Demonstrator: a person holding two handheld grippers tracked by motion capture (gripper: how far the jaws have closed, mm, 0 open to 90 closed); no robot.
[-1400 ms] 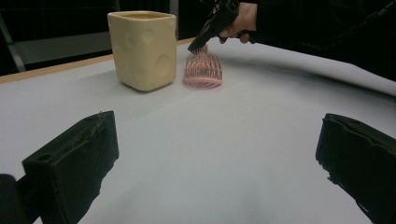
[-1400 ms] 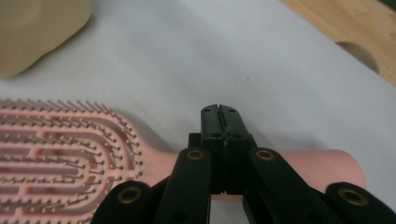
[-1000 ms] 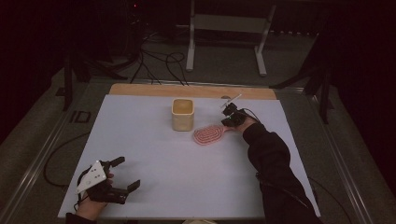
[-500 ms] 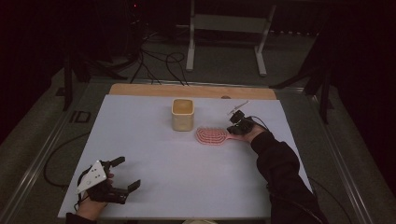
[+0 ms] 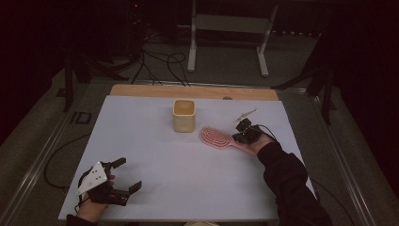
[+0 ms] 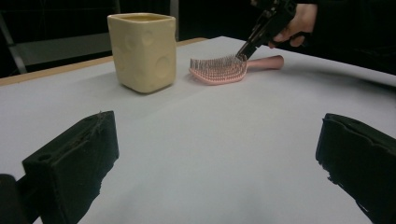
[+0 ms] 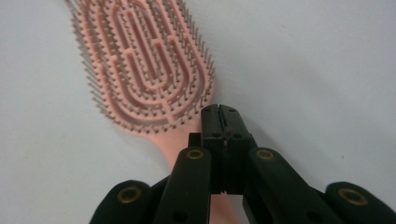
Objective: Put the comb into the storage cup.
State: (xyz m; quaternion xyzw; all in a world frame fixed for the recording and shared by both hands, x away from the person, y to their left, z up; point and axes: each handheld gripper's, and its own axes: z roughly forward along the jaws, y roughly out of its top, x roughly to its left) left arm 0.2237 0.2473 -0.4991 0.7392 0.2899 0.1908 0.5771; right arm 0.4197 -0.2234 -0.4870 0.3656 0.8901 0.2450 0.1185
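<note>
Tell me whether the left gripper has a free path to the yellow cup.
Probably yes: the left gripper stands open, and bare table lies between it and the yellow cup. The hairbrush lies off to the side.

Table: my white worktop (image 5: 188, 188), wooden strip (image 5: 141, 90) along far edge.
Floor: grey, black cables (image 5: 160, 63) trailing.
Beyond: white metal stand (image 5: 226, 28).
Light: dim, surroundings dark.

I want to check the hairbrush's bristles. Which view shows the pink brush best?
The right gripper view: the pink brush lies close below the camera, bristle rows clear, with the shut right tongs above its handle. The left gripper view shows it from the side beside the yellow cup. In the high view it is small.
</note>
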